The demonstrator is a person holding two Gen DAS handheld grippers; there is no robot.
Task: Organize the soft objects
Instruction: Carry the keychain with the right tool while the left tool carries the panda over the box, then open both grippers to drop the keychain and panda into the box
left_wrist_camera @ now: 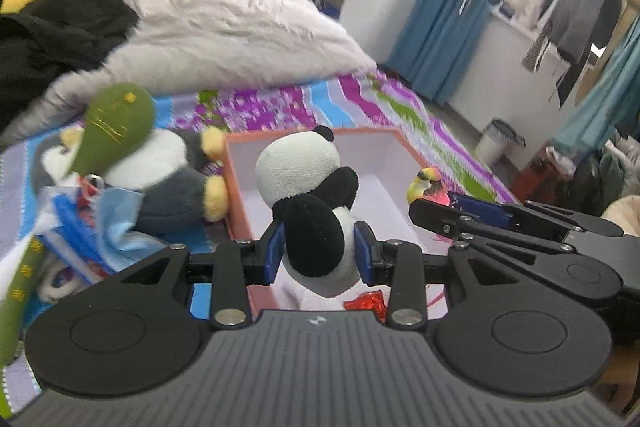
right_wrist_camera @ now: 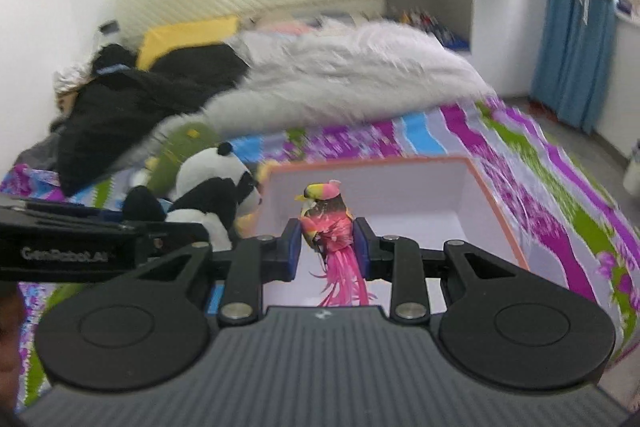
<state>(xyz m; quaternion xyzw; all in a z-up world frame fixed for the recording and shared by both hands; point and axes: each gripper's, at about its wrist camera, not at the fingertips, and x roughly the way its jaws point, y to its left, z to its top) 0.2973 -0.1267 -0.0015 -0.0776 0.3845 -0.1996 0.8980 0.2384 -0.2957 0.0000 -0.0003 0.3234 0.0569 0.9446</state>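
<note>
Left gripper (left_wrist_camera: pixel 320 251) pinches a panda plush (left_wrist_camera: pixel 308 203) across its lower body, pads sunk into the pile. Right gripper (right_wrist_camera: pixel 327 247) pinches a small pink feathered bird (right_wrist_camera: pixel 326 227) at mid-body, tail plumes hanging below the pads. Both toys hang above the open orange-rimmed box (left_wrist_camera: pixel 236 187) on the striped bedspread (left_wrist_camera: pixel 360 99).

Risks, as I judge them:
- Panda is top-heavy above the pads; a quick tilt could let it pivot or slip out short of the box.
- Bird's grip is narrow and the feathers look slick and fragile; a squeeze may crush them, a loose hold may drop it.
- The two tools sit close, side by side over one opening; lowering both together could knock linkages.

Clearance:
- Box interior looks nearly bare; a red foil scrap (left_wrist_camera: pixel 366 301) lies at the near end.
- Left wall is crowded by a grey penguin plush (left_wrist_camera: pixel 168 183) and a green plush (left_wrist_camera: pixel 116 127).
- Right and far rims stand free over bedspread; white fur blanket (left_wrist_camera: pixel 240 27) is well behind.
</note>
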